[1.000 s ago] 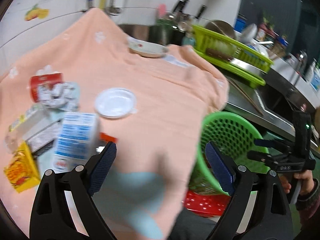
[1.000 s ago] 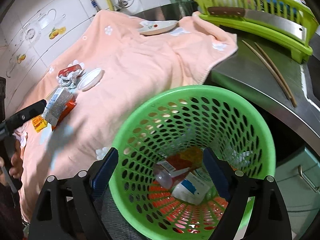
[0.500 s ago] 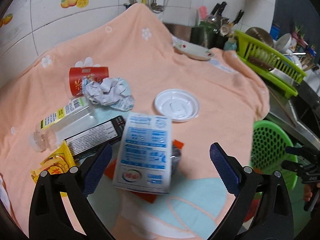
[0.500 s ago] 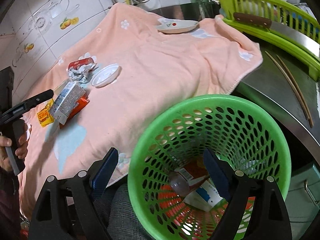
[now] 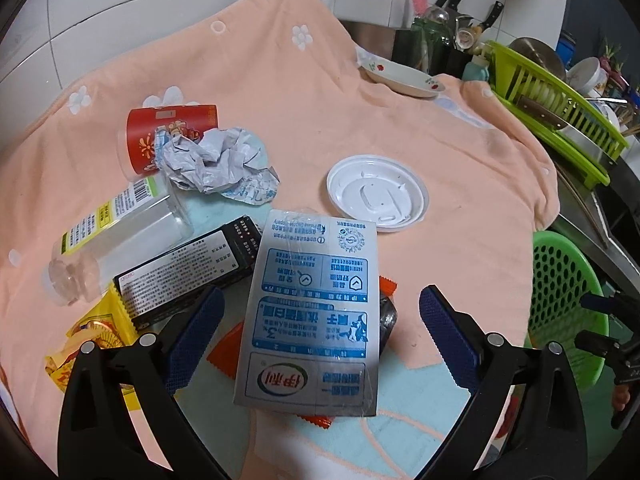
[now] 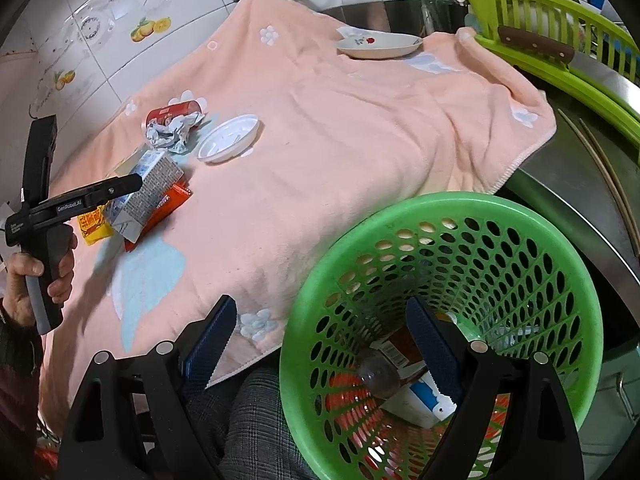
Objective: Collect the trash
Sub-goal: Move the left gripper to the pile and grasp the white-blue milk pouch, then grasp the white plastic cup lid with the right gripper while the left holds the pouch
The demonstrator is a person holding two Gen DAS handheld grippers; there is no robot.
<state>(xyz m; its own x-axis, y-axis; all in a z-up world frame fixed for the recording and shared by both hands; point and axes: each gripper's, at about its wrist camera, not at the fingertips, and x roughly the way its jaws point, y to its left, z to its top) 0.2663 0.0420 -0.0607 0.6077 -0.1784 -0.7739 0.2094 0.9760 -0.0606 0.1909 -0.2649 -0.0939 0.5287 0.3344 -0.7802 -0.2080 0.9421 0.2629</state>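
A silver and blue milk carton lies on top of the trash pile on the peach towel. My left gripper is open wide around it, with a gap at each pad. Around the carton lie a red paper cup, crumpled paper, a clear bottle, a black box, a yellow packet and a white lid. My right gripper is open over the near rim of the green basket. The basket holds a bottle and a carton.
A flowered plate sits at the towel's far edge. A lime dish rack with a knife stands at the right on the steel counter, beside chopsticks. A person's hand holds the left gripper's handle. Grey plaid trousers show below the basket.
My left gripper swung left, away from the basket, and came down over the trash pile until the milk carton lay between its fingers. In the right wrist view the basket slid to the right.
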